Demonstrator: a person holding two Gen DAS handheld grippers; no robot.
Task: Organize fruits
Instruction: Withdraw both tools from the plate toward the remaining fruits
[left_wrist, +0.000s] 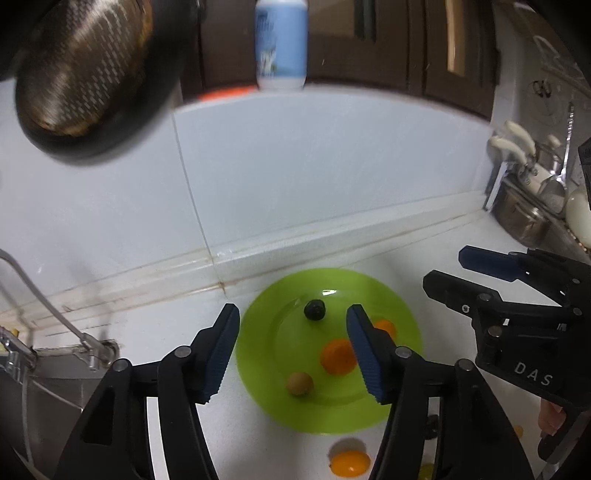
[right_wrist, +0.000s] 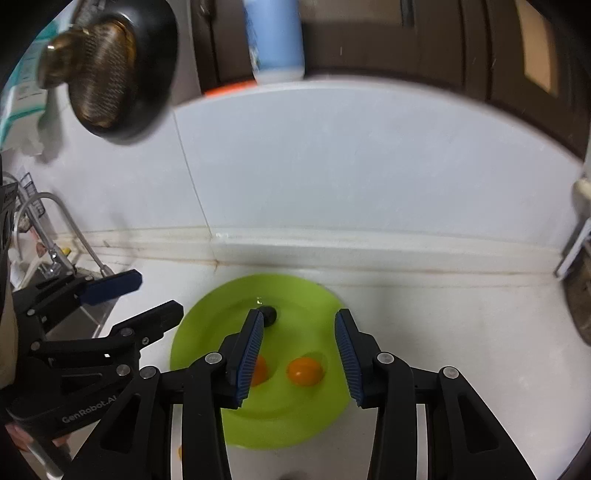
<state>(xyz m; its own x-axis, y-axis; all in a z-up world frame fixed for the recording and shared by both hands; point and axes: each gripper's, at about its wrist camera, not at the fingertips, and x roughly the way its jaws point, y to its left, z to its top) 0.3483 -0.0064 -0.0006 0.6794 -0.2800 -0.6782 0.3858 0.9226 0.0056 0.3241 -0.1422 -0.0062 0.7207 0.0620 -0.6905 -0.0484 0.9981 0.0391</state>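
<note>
A lime green plate (left_wrist: 266, 354) lies on the white counter by the wall; it also shows in the right wrist view (right_wrist: 207, 325). On it sit a dark round fruit (left_wrist: 314, 309), an orange fruit (left_wrist: 337, 357), a second orange fruit (left_wrist: 386, 328) partly behind my finger, and a small brown fruit (left_wrist: 299, 383). Another orange fruit (left_wrist: 349, 463) lies on the counter in front of the plate. My left gripper (left_wrist: 291, 354) is open and empty above the plate. My right gripper (right_wrist: 299, 362) is open and empty above an orange fruit (right_wrist: 305, 371) on the plate.
A sink with a faucet (left_wrist: 55, 317) is at the left. A black pan (left_wrist: 81, 74) hangs on the wall above. A blue bottle (left_wrist: 281, 44) stands on the ledge. Pots and utensils (left_wrist: 524, 192) stand at the right.
</note>
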